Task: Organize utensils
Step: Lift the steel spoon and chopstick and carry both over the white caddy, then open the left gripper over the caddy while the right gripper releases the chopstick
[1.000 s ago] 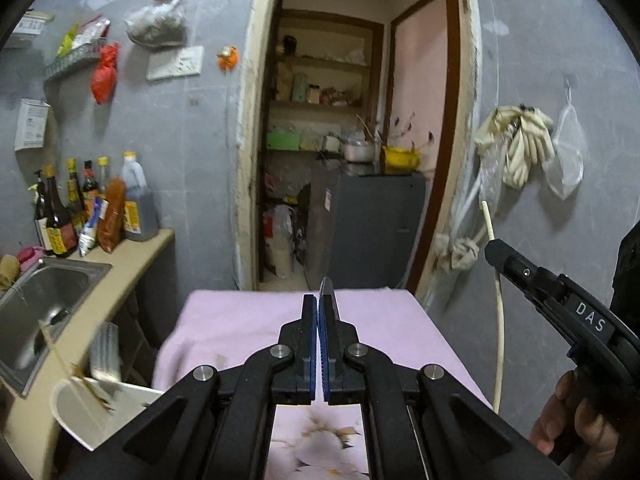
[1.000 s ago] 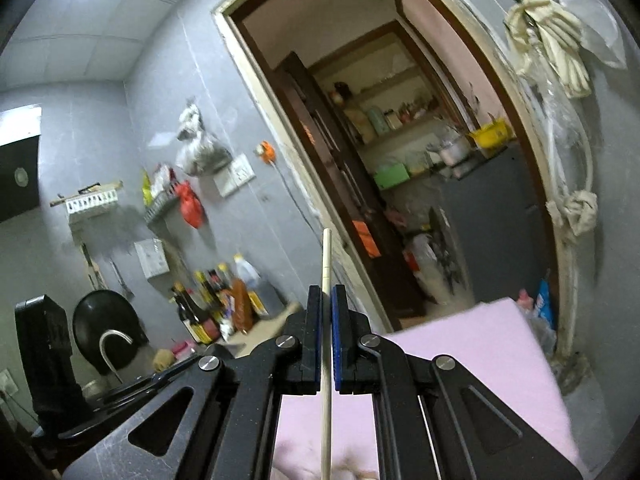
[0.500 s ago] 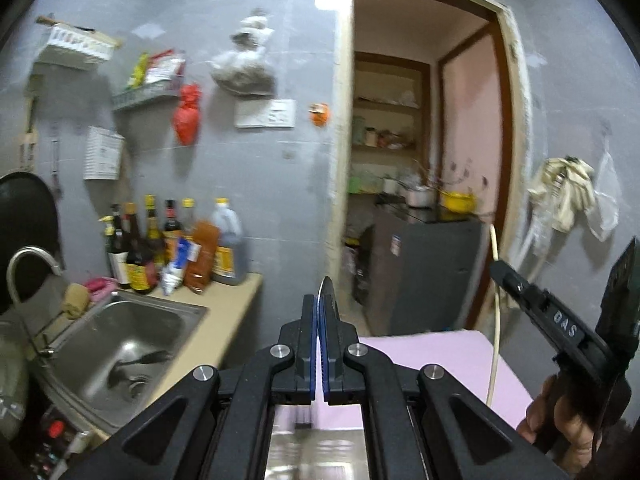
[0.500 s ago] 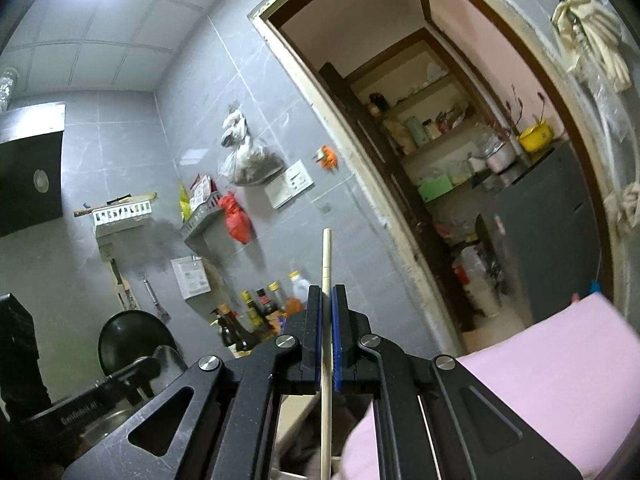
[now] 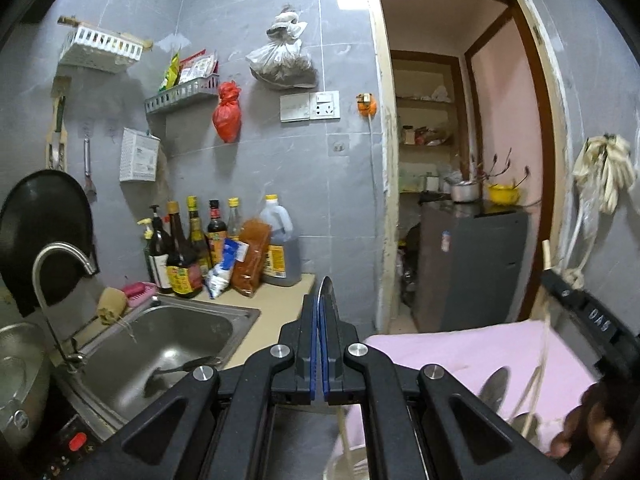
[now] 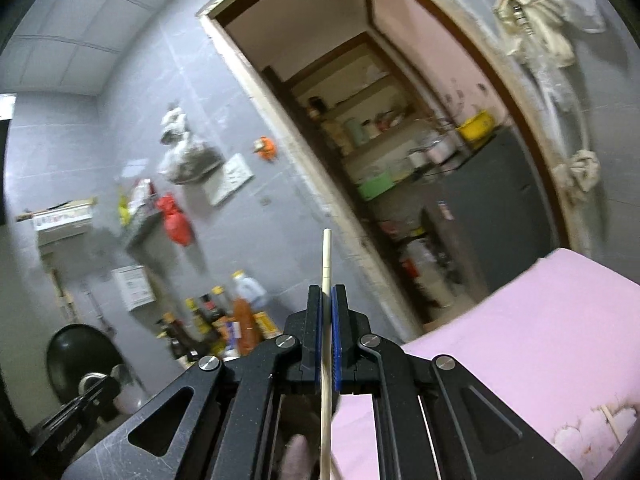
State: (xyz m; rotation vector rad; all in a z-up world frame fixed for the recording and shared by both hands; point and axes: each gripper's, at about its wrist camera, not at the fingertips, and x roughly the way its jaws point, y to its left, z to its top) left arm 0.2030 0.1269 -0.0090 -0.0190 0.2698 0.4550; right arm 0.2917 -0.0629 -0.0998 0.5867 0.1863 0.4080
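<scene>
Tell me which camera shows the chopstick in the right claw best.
The right wrist view: the chopstick runs sharp and centred between the shut pads of the right claw, its tip sticking out above. The left wrist view catches only its pale end above the claw body at the right edge, the lower length blurred.

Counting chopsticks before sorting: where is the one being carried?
The chopstick is clamped upright in the right gripper, raised above the pink cloth.
</scene>
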